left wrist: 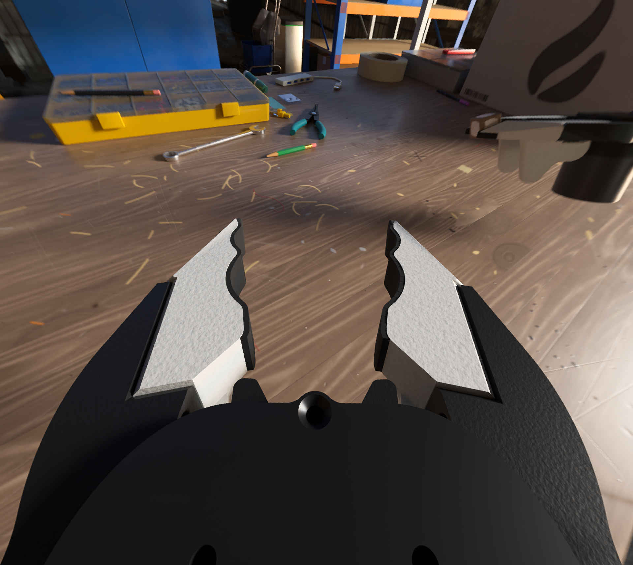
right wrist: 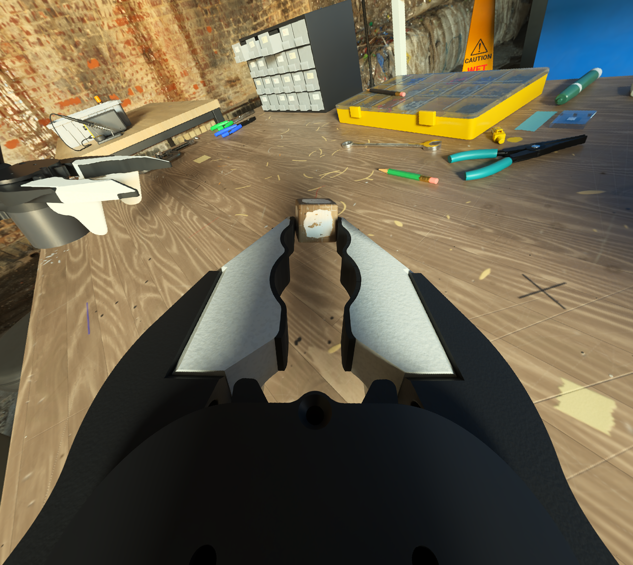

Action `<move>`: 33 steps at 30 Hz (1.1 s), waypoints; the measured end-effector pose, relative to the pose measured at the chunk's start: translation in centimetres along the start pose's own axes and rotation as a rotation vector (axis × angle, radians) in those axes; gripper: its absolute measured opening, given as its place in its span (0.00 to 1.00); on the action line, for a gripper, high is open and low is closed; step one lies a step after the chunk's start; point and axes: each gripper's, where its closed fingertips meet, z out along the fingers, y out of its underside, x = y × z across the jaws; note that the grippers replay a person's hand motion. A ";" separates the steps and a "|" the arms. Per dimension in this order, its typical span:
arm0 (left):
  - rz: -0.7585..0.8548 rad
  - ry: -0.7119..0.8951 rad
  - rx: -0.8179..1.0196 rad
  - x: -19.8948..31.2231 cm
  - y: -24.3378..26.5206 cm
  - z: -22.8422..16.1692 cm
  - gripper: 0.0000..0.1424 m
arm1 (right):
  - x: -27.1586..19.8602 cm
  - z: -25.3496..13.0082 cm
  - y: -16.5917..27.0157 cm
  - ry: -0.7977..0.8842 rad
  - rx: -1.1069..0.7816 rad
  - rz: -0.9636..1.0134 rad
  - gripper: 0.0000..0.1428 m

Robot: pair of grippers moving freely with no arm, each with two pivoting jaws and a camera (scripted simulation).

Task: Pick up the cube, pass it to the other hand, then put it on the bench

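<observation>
A small worn wooden cube (right wrist: 317, 221) with patchy white paint is clamped between the fingertips of my right gripper (right wrist: 317, 230), which holds it a little above the wooden bench top (right wrist: 462, 240). In the left wrist view the cube (left wrist: 479, 125) and the right gripper (left wrist: 498, 129) show at the far right, edge on. My left gripper (left wrist: 315, 226) is open and empty, with its jaws wide apart over bare bench (left wrist: 102, 257). It also shows at the left of the right wrist view (right wrist: 152, 178), well apart from the cube.
On the bench lie a yellow parts case (left wrist: 154, 110), a wrench (left wrist: 212, 144), a green pencil (left wrist: 291, 150), teal pliers (left wrist: 310, 125), a tape roll (left wrist: 382, 65) and a cardboard box (left wrist: 555, 34). A grey drawer cabinet (right wrist: 298, 68) and a low wooden shelf (right wrist: 154, 123) stand far left.
</observation>
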 end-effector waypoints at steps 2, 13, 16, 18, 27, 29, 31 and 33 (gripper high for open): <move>0.062 -0.022 -0.001 0.1 0.1 0.2 0.58 | -0.1 0.0 -0.1 0.000 -0.003 -0.007 0.17; 0.250 -0.092 -0.059 -0.4 0.9 1.5 0.42 | 13.4 -5.0 -12.9 0.274 0.005 -0.092 0.17; 0.175 -0.079 -0.061 -1.0 0.6 1.7 0.42 | 24.3 -3.4 -13.1 0.429 -0.251 -0.110 0.17; 0.128 -0.073 -0.060 -1.4 0.4 1.9 0.42 | 30.2 -0.9 -10.1 0.409 -0.506 -0.056 0.17; 0.097 -0.093 -0.101 -2.6 1.3 2.3 0.42 | 35.5 6.5 -0.4 0.273 -0.963 -0.022 0.17; 0.091 -0.087 -0.112 -2.6 1.7 2.6 0.42 | 35.2 7.5 -0.2 0.276 -0.972 -0.025 0.17; 0.080 -0.068 -0.126 -2.4 2.1 2.8 0.42 | 34.9 8.0 -0.3 0.281 -0.964 -0.001 0.17; 0.081 -0.052 -0.137 -2.1 2.4 3.0 0.42 | 34.8 7.7 -0.9 0.296 -0.949 0.047 0.17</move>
